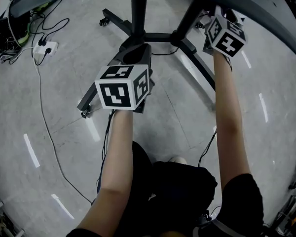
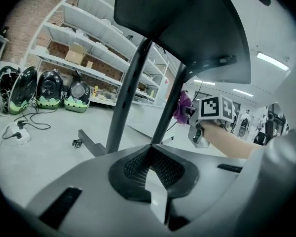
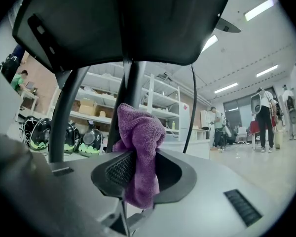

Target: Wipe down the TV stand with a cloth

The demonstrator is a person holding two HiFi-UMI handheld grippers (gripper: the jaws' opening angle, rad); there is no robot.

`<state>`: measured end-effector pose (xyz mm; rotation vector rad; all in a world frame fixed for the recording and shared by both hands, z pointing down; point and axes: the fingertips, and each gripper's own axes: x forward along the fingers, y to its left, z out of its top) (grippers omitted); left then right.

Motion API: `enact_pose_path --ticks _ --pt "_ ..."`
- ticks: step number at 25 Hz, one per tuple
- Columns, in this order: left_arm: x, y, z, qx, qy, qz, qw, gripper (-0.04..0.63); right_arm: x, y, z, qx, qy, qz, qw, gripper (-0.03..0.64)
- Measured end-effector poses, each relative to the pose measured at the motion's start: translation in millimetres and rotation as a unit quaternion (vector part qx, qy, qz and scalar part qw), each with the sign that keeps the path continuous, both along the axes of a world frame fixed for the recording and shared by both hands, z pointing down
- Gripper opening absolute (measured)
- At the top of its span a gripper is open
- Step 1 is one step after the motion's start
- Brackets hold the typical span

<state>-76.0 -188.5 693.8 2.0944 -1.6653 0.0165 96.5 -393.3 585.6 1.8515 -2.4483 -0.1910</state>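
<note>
My right gripper (image 3: 138,164) clamped the bunched purple terry cloth (image 3: 140,130) beside an upright of the black metal TV stand (image 3: 132,80), my left gripper (image 2: 151,154) was closed and empty; hard rubbing, I judged, could pull the cloth free or snag the thin black cable (image 3: 191,107).

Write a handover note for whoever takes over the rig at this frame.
Left gripper: jaws together, empty, held in front of the TV stand.
Right gripper: shut on the purple cloth, raised beside the stand's right post; contact can't be confirmed.
Done: cloth is in grip at the stand; how much has been wiped doesn't show.
Left: wipe the posts and the base legs.
</note>
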Motion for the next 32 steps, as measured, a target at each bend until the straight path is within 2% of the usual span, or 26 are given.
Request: enact_pose_path --ticks 9,14,20,23,27,32 --pt "10 -4 11 -0.017 -0.02 0.005 0.9997 0.006 -7 5 117 -0.094 0.031 -0.001 0.995 0.114" --pt "16 -6 16 -0.022 -0.027 0.01 0.9993 0.006 -11 9 177 -0.151 0.042 -0.003 0.988 0.114" --pt "22 -6 20 -0.028 -0.043 0.02 0.9985 0.006 -12 9 240 -0.195 0.085 0.0 0.977 0.114" --pt "23 -3 22 -0.025 -0.059 0.027 0.9975 0.006 -17 16 248 -0.201 0.08 0.001 0.976 0.114" --pt "20 2 36 -0.031 -0.082 0.027 0.9958 0.006 -35 31 246 -0.183 0.069 -0.018 0.981 0.114" --pt "14 5 29 -0.026 -0.061 0.021 0.9976 0.006 -89 38 261 -0.192 0.087 -0.082 0.974 0.114"
